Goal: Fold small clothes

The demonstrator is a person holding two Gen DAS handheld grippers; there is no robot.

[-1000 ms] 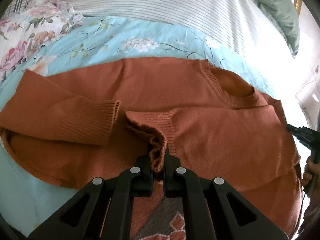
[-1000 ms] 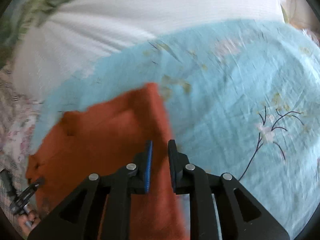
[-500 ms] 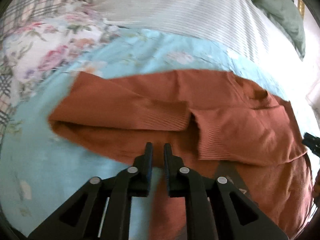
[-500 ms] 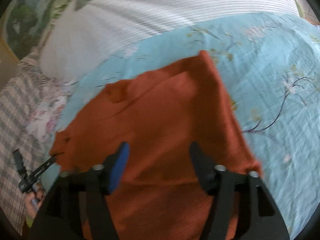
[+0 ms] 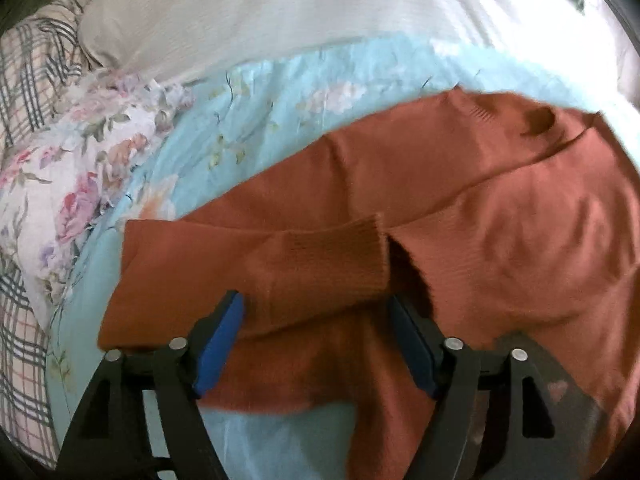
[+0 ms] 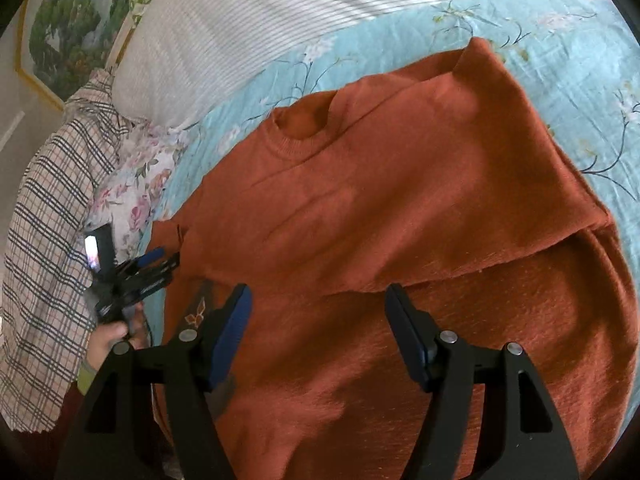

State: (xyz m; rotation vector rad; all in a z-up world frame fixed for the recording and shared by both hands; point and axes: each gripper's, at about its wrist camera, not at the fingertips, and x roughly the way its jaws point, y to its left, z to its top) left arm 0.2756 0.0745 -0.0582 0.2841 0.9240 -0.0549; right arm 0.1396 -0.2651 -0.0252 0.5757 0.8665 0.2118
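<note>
Rust-orange sweater [image 5: 500,220] lies flat on the light-blue floral sheet [image 5: 280,92], both sleeves folded in across the body; the left sleeve [image 5: 280,264], ribbed cuff [image 5: 340,264] pointing toward the middle, lies on top of the body just ahead of the left gripper [image 5: 316,336]. Left gripper: jaws spread wide, blue pads either side of the sleeve's lower edge, nothing pinched — contact with the cloth cannot be judged through the motion blur. In the right wrist view the sweater [image 6: 400,200] fills most of the frame, neckline [image 6: 304,128] up toward the striped white pillow [image 6: 260,28], the right sleeve folded over the chest with its edge running just ahead of the right gripper [image 6: 316,328]. Right gripper: jaws wide apart, hovering above the lower body of the sweater, gripping nothing. Left gripper also visible there [image 6: 132,276] at the sweater's left edge, held in the person's hand [image 6: 112,332]. Beyond — a pink floral cloth [image 5: 68,184] and a plaid cloth [image 6: 44,216] to the left of the sheet.
</note>
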